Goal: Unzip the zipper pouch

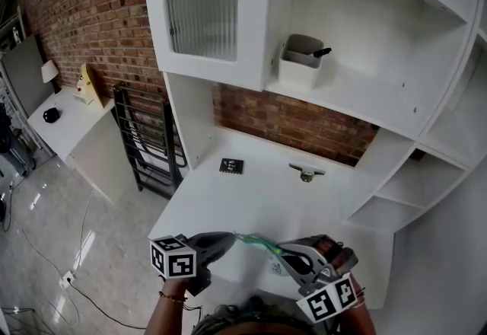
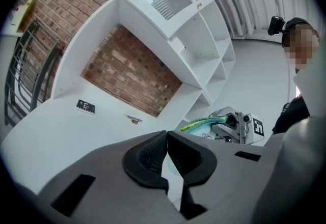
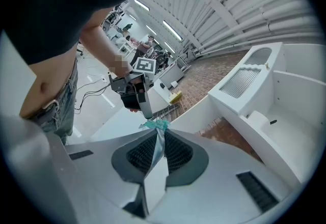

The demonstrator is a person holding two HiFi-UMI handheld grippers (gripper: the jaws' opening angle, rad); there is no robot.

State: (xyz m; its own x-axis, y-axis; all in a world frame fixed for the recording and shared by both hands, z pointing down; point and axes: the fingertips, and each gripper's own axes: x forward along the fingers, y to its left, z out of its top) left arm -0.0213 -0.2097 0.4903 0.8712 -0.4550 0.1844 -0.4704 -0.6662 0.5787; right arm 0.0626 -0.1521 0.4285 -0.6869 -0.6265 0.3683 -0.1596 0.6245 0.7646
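The zipper pouch [image 1: 262,245], clear with a green-teal zipper, hangs stretched between my two grippers over the desk's front edge. My left gripper [image 1: 227,238] is shut on its left end; pale pouch material shows between the closed pads [image 2: 153,154], but I cannot tell whether the zipper pull is in the grip. My right gripper [image 1: 291,253] is shut on the pouch's other end, with the film pinched between its pads [image 3: 173,154] and the teal zipper end [image 3: 155,125] just past them. The zipper [image 2: 201,122] runs across to the right gripper [image 2: 239,123]. The left gripper [image 3: 137,96] shows opposite.
The white desk [image 1: 251,200] carries a small black marker card [image 1: 231,166] and a metal fitting [image 1: 306,171] near the brick back wall. A white cup [image 1: 300,59] sits on the shelf above, beside a ribbed-glass cabinet door [image 1: 202,2]. A black rack [image 1: 148,147] stands left.
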